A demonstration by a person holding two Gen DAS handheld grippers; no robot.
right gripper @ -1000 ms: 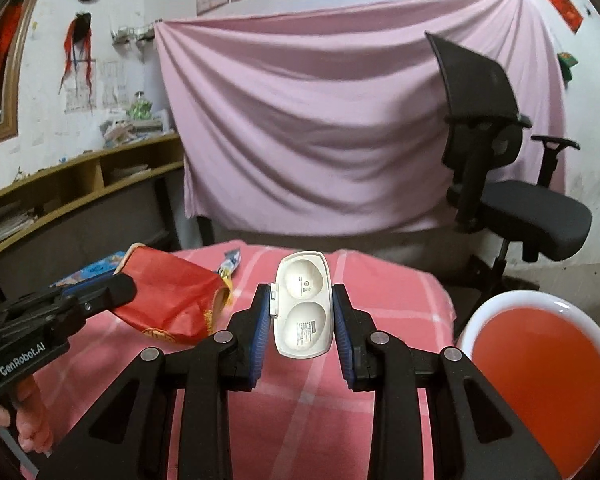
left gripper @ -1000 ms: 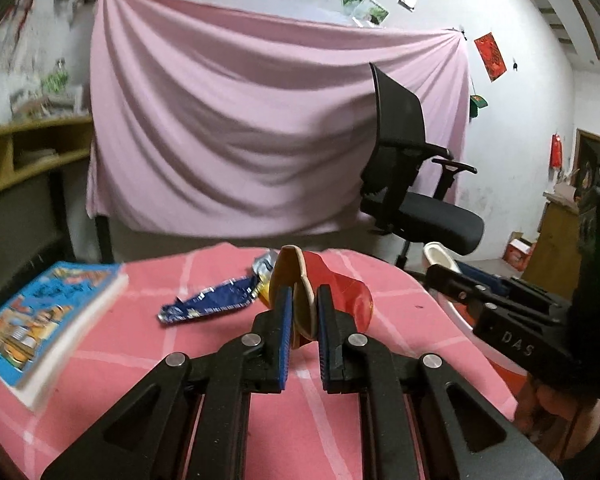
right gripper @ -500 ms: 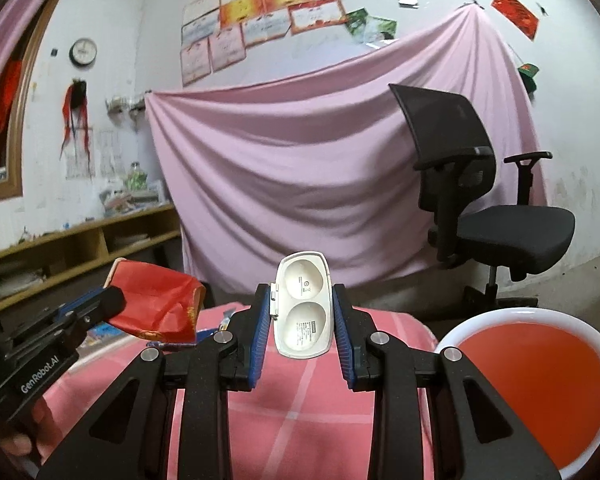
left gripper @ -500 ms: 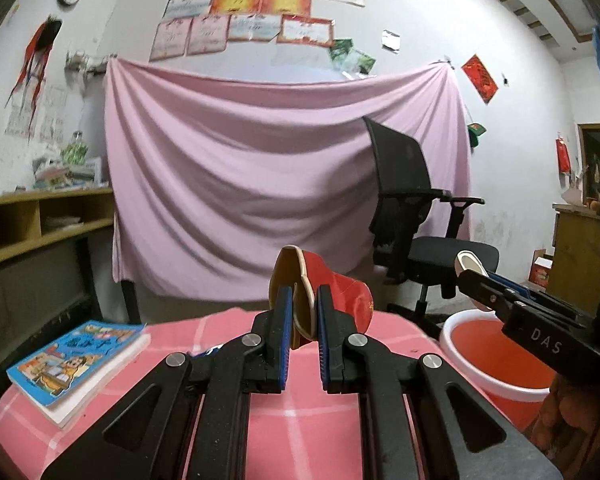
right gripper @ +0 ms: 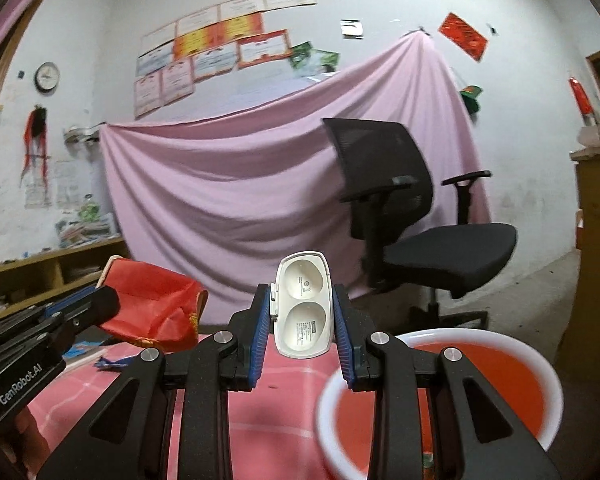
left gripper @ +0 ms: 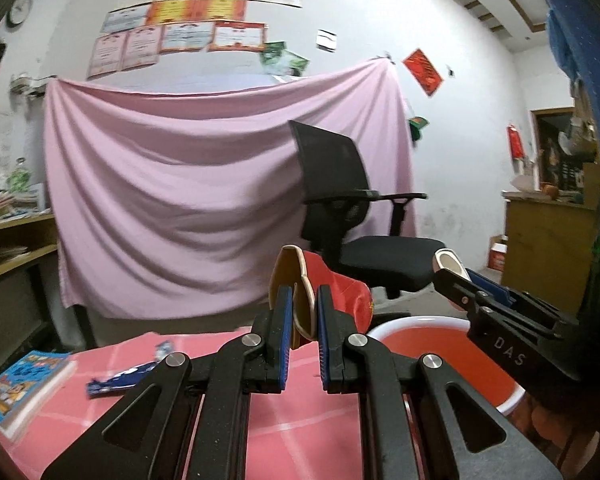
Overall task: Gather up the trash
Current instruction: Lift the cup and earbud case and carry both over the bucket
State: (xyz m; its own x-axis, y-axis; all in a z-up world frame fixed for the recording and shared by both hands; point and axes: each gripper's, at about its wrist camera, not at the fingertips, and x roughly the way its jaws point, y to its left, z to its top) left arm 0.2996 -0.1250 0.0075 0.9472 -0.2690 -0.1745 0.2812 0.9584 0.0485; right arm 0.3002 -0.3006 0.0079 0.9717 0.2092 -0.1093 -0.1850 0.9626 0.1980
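Both grippers are seen carried off the table's right edge toward the red bin (right gripper: 440,396). The left gripper (left gripper: 302,336) is pinched on a light, crumpled red packet (left gripper: 340,292); the right gripper (right gripper: 302,332) is clamped across a stiff, smooth white plastic case (right gripper: 304,304). Both are held nearly level.
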